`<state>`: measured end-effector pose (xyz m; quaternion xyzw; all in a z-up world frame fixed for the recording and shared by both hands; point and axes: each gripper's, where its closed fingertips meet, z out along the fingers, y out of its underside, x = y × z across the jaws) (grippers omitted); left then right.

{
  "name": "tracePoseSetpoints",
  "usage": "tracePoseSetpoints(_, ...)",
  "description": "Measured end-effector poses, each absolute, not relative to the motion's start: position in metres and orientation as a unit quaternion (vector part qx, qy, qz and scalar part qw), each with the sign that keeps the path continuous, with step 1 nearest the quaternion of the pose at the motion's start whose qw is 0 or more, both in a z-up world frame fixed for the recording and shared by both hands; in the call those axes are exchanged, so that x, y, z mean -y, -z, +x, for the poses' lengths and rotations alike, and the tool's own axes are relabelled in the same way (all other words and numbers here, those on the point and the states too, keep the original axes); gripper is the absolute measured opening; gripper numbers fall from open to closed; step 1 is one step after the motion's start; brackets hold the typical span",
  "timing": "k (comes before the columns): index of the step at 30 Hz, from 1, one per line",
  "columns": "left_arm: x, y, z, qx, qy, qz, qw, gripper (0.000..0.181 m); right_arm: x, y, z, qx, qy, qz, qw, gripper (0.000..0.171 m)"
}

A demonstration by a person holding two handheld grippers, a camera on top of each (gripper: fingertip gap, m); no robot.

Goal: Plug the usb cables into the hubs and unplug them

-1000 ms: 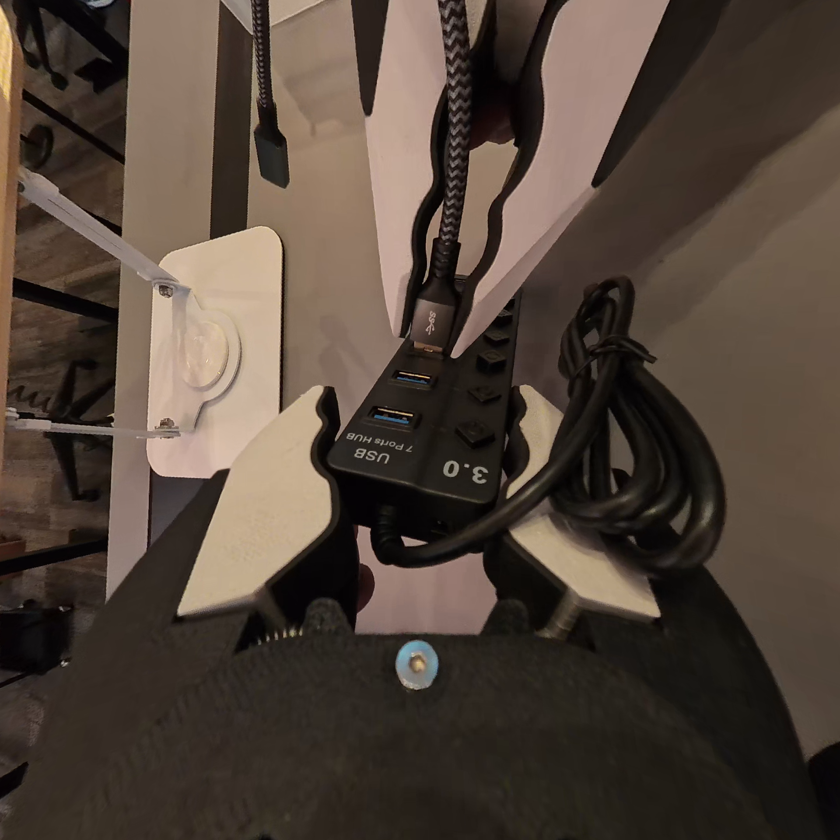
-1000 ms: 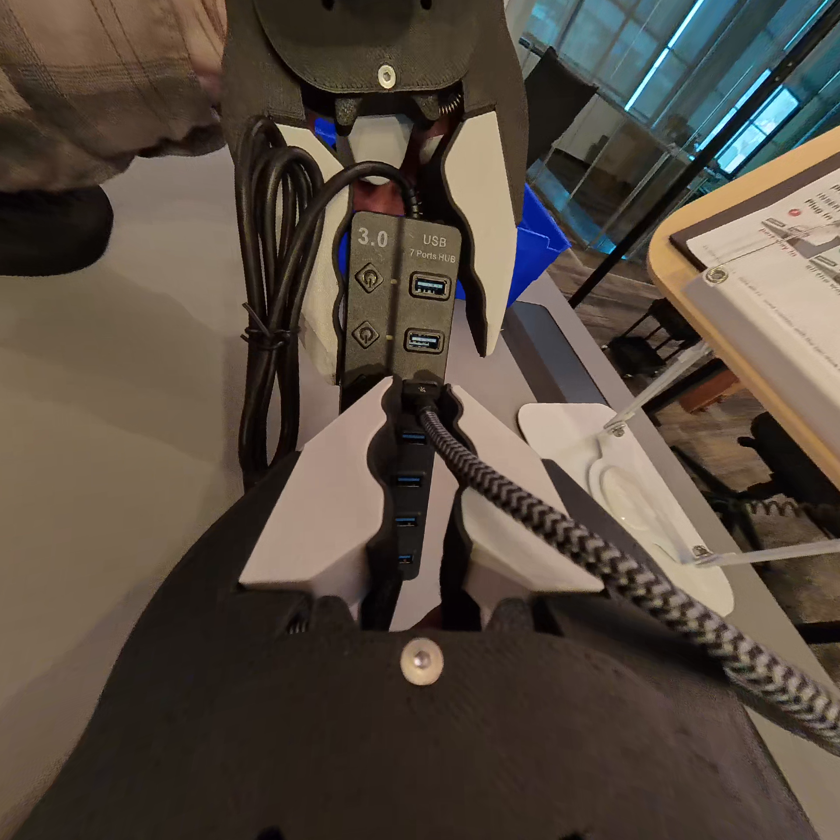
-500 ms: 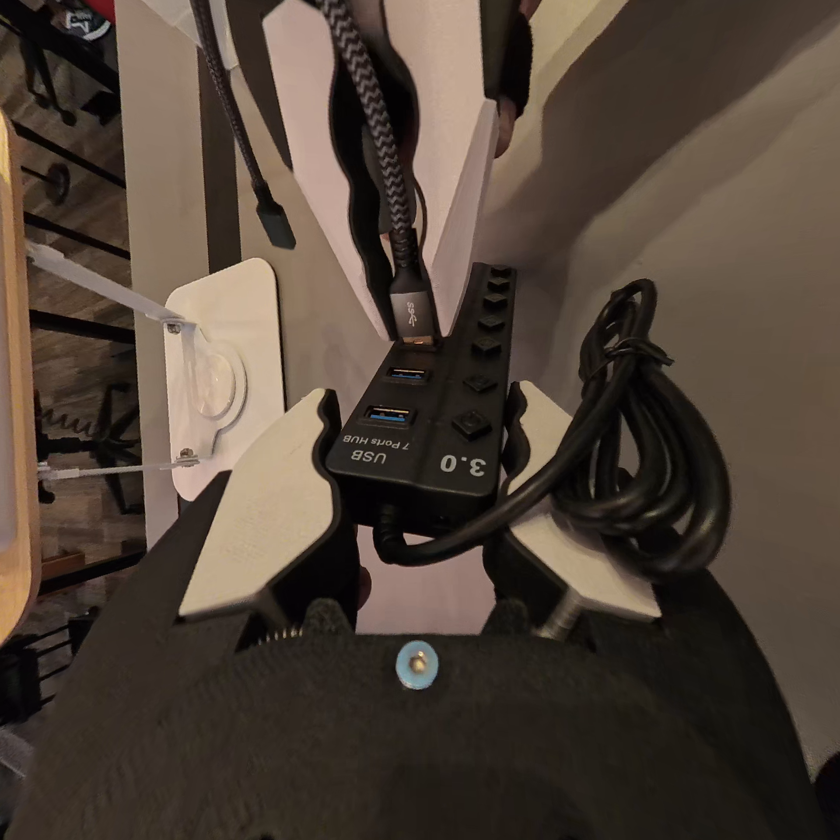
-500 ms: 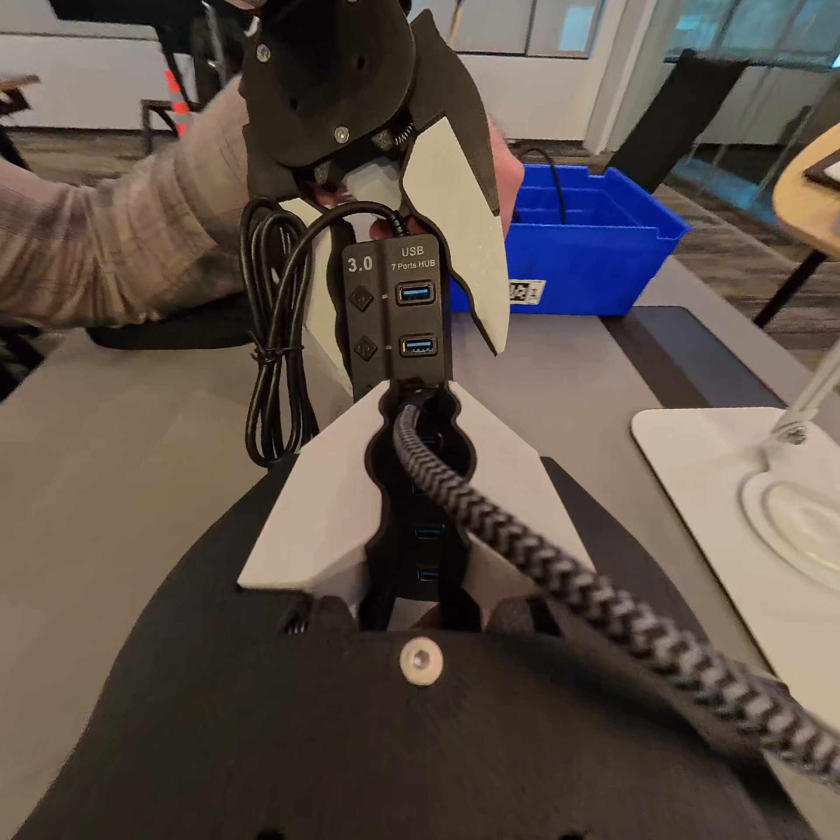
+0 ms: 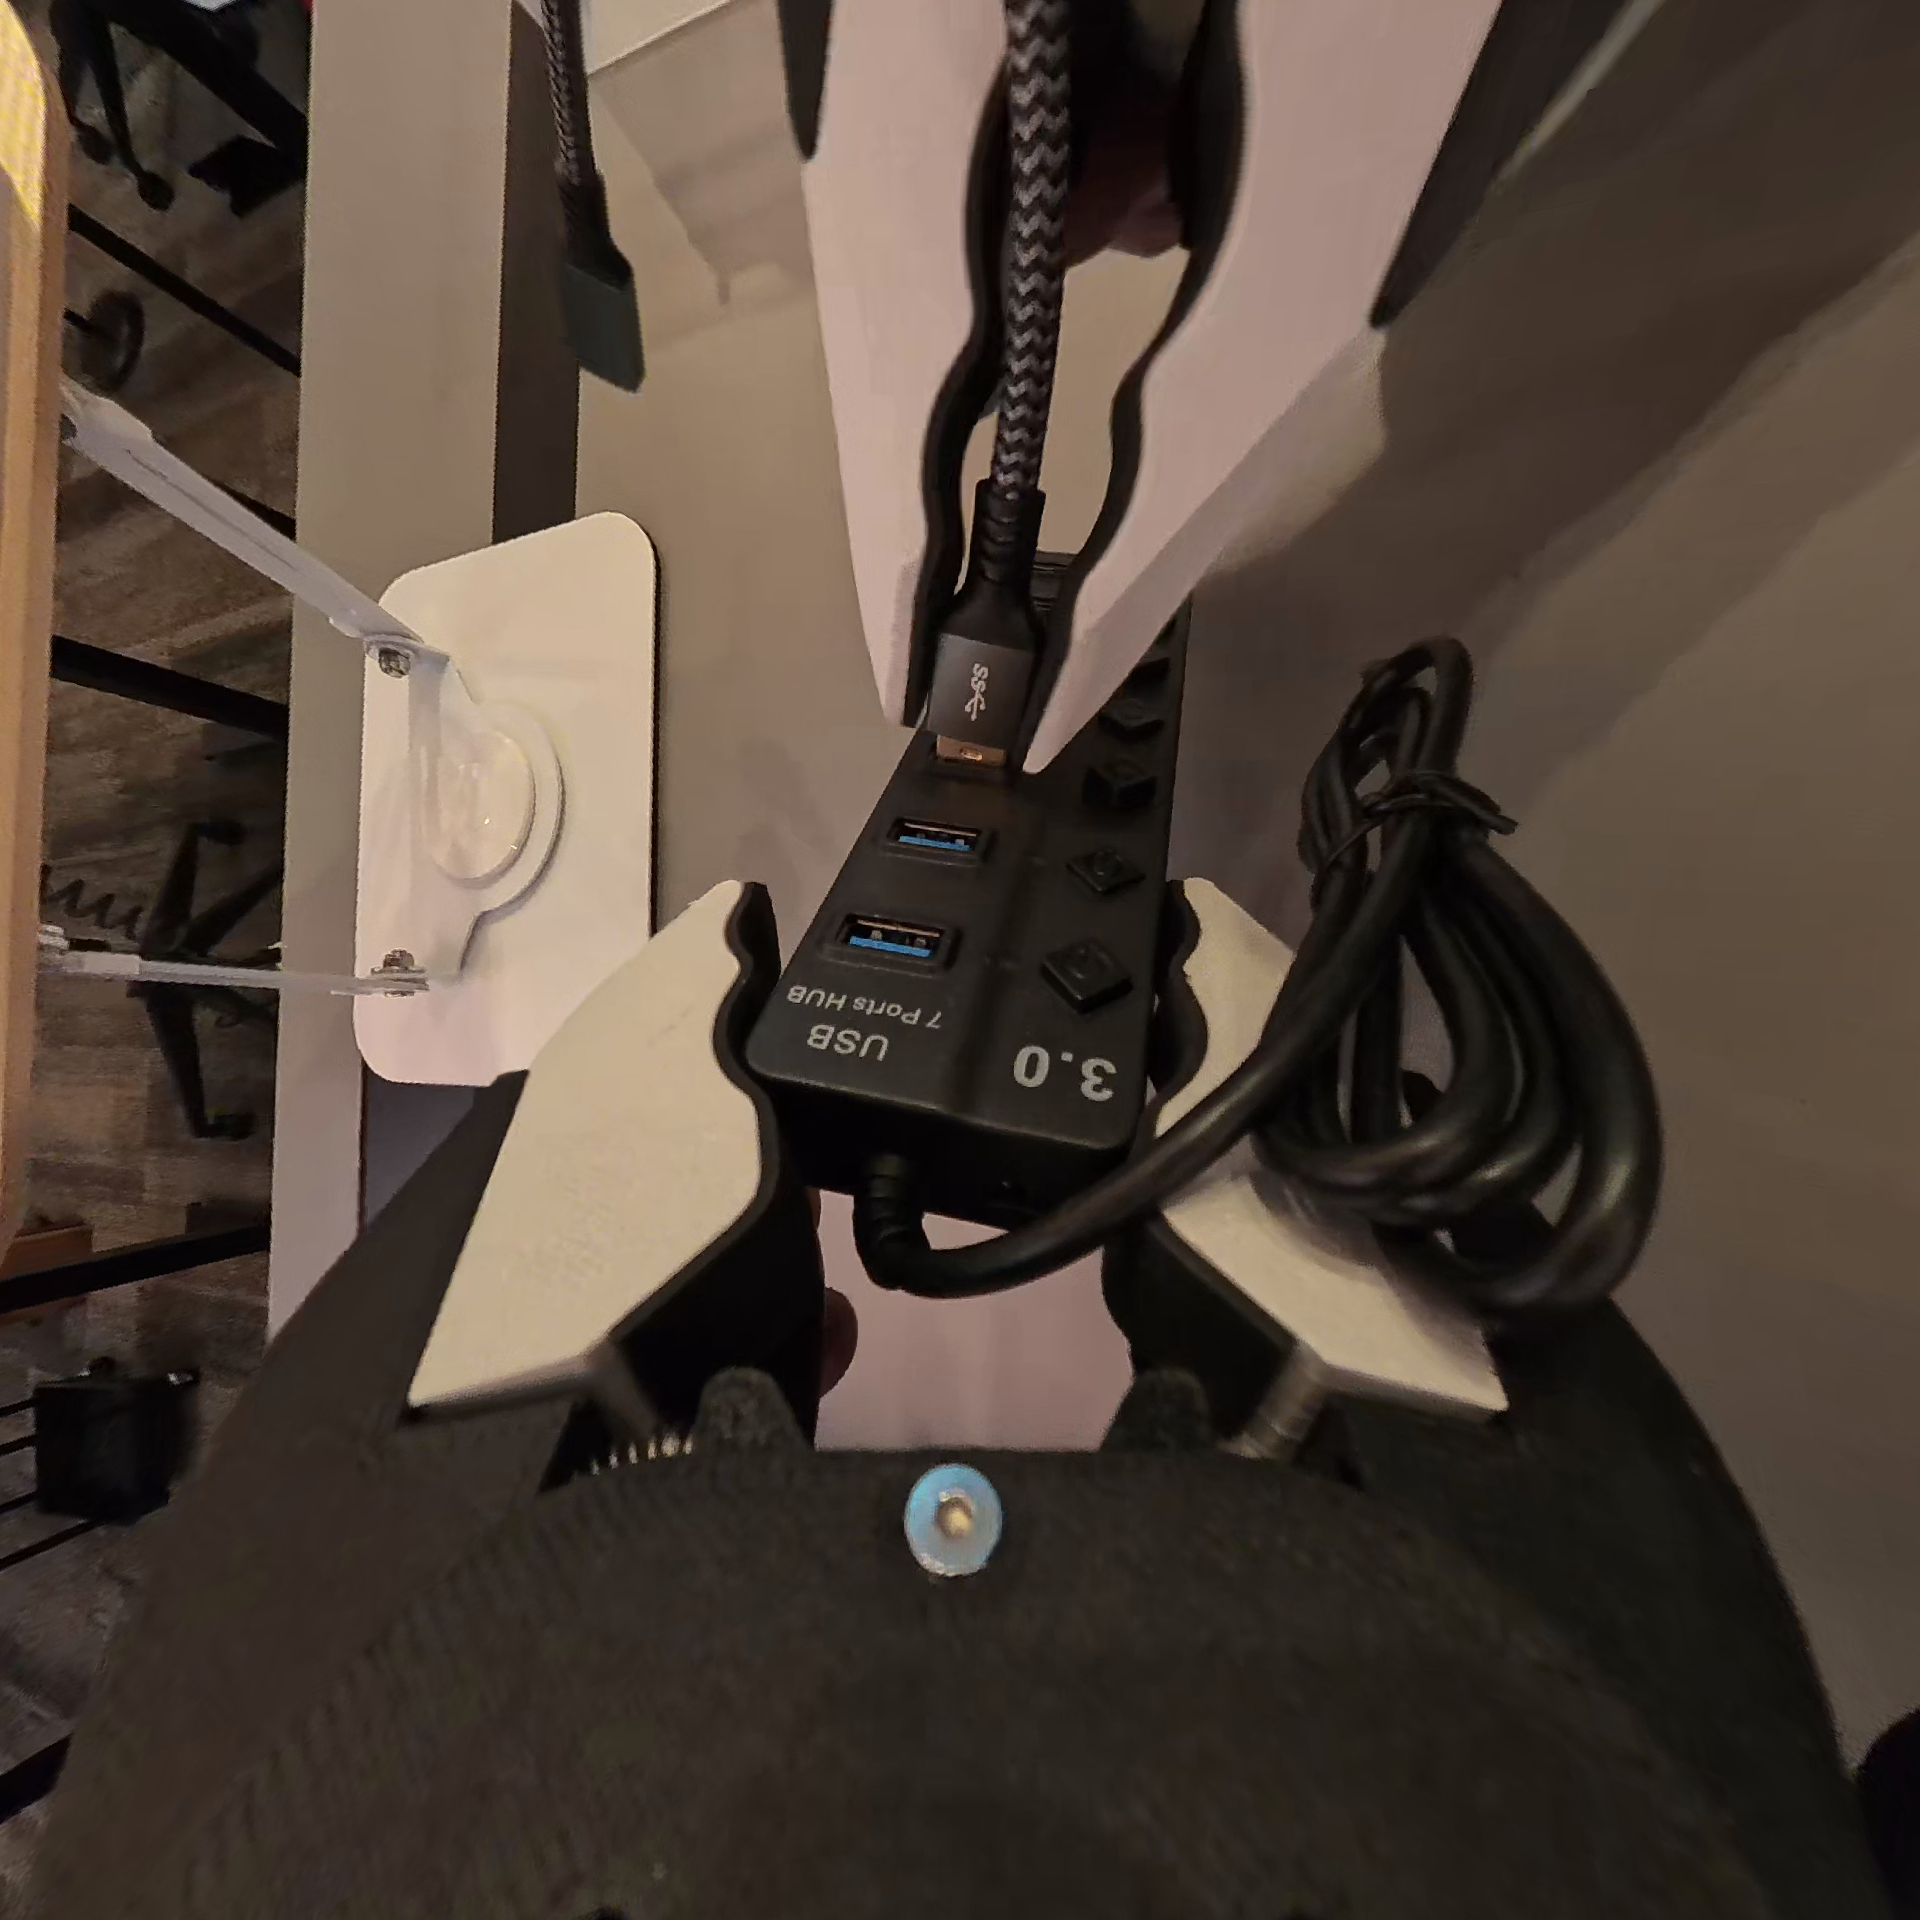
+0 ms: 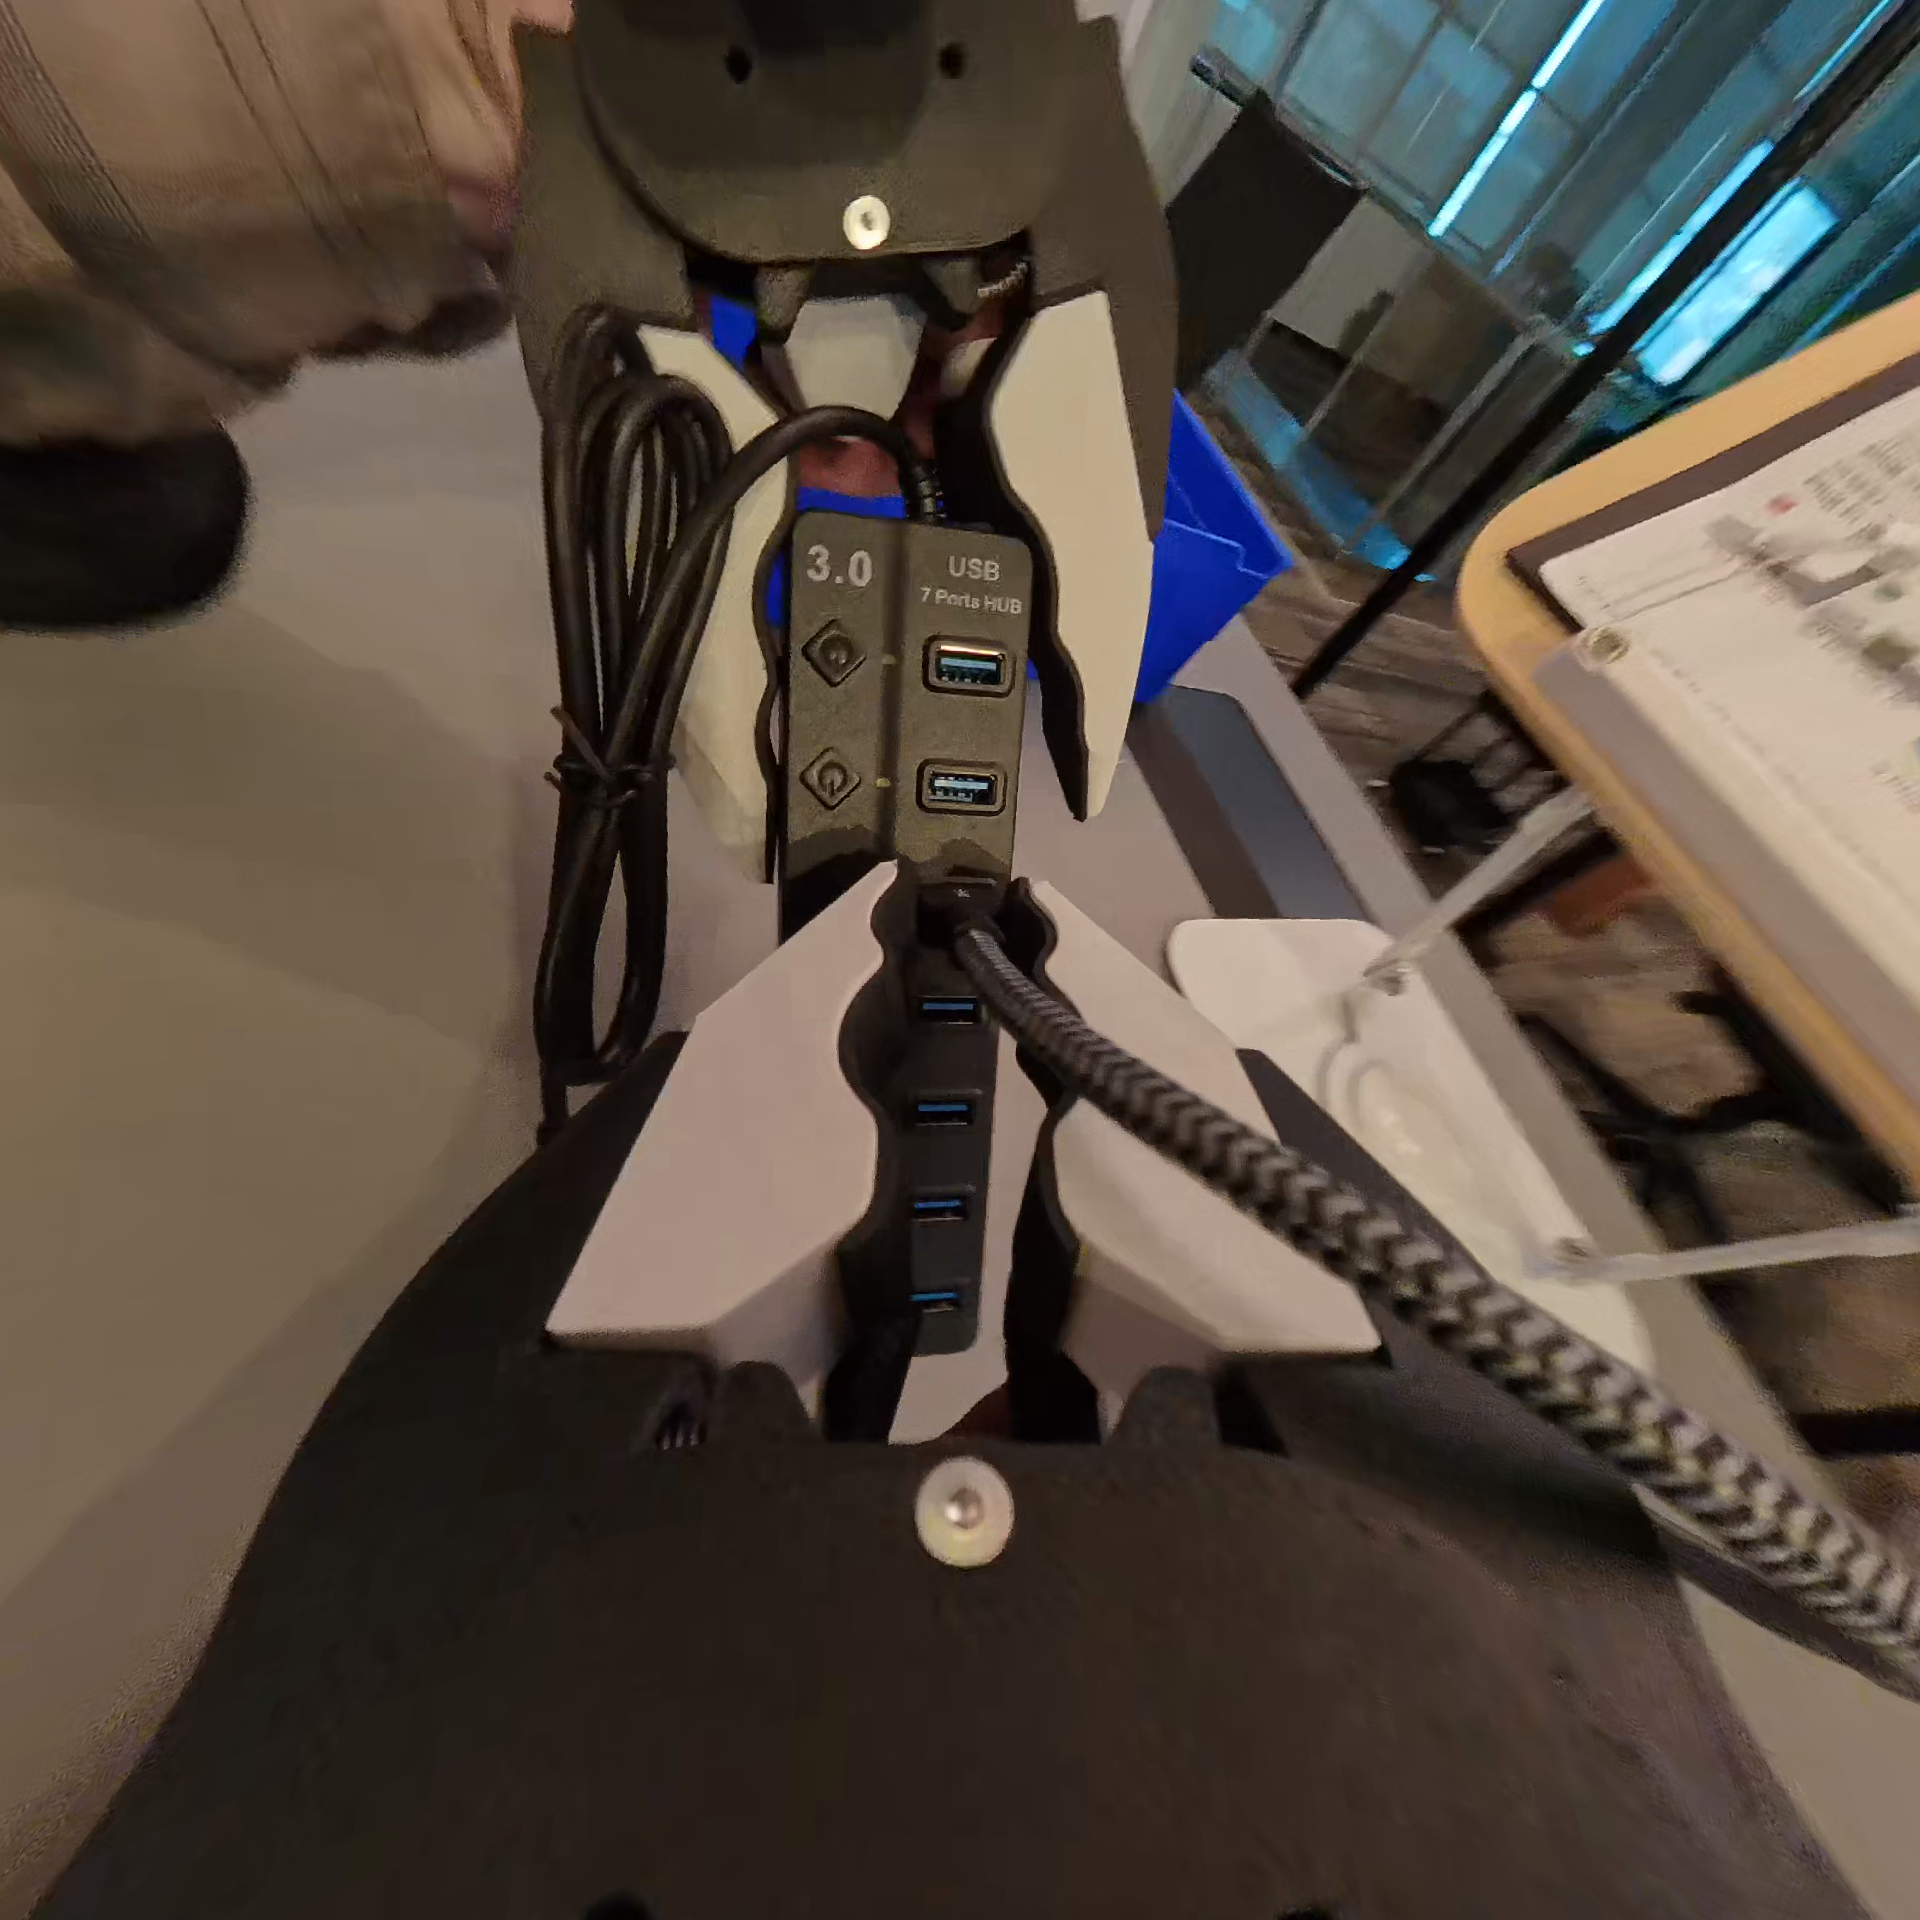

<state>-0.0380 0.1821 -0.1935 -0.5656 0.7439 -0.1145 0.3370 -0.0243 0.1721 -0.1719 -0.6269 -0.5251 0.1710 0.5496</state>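
Meanwhile, the hub is pinched by the left tongs, and the braided cable's plug is gripped by the right tongs at a port.

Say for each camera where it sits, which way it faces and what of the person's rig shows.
Left wrist view: on the left gripper, looking along its fingers, shut on the black USB hub; the right gripper faces it.
Right wrist view: on the right gripper, shut on the braided cable's plug; a sleeve shows beyond.
Shared: hub, braided cable, coiled black cord, white stand base.
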Motion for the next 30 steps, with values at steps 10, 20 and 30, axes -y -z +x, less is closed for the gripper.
tracePoseSetpoints(10, -0.176, 0.198, -0.029, -0.764, 0.086, -0.544, 0.336, 0.069, -0.166, 0.177, -0.015, 0.53, -0.26, -0.635, 0.498, 0.014)
tracePoseSetpoints(20, -0.183, 0.189, -0.036, -0.734, 0.128, -0.57, 0.346, 0.07, -0.173, 0.164, -0.023, 0.539, -0.108, -0.602, 0.58, 0.014)
tracePoseSetpoints(30, -0.192, 0.199, -0.047, -0.761, 0.034, -0.555, 0.335, 0.069, -0.173, 0.144, 0.003, 0.481, -0.306, -0.629, 0.529, 0.014)
